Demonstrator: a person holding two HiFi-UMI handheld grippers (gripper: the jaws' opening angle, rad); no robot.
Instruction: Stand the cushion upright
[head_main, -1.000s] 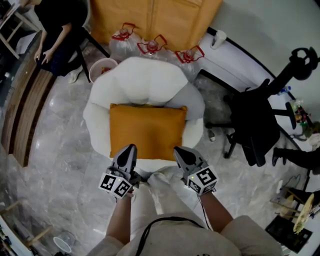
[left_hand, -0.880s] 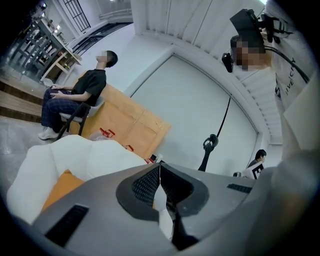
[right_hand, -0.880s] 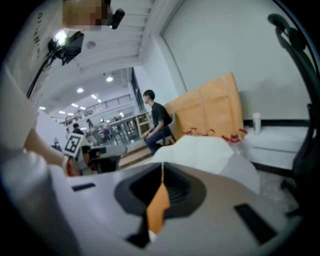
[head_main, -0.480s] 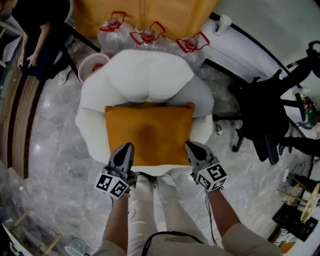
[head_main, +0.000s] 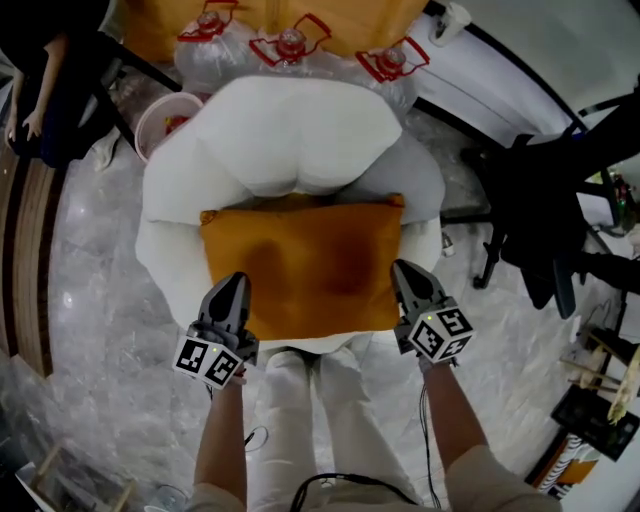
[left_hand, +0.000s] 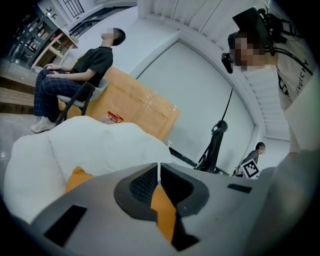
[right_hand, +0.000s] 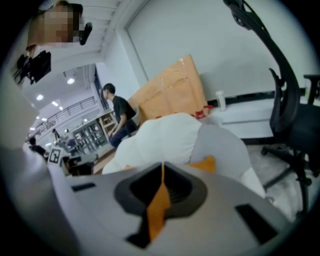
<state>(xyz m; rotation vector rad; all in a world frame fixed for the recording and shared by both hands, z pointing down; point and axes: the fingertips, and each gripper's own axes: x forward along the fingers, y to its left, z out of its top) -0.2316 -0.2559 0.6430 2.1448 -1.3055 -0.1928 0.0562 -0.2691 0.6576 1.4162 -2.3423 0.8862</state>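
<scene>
Cushion (head_main: 300, 265) is lying flat on the seat of the white armchair (head_main: 290, 140), its far edge sitting against the backrest, so it is not standing yet. The person is holding one claw at each near corner, I'd guess so as to be taking both corners and tipping it up against the back. Left claw (head_main: 233, 288) and right claw (head_main: 405, 277) are both showing jaws pressed together, gripping nothing; orange is only showing beneath them. Whether the tips are touching fabric I cannot tell.
</scene>
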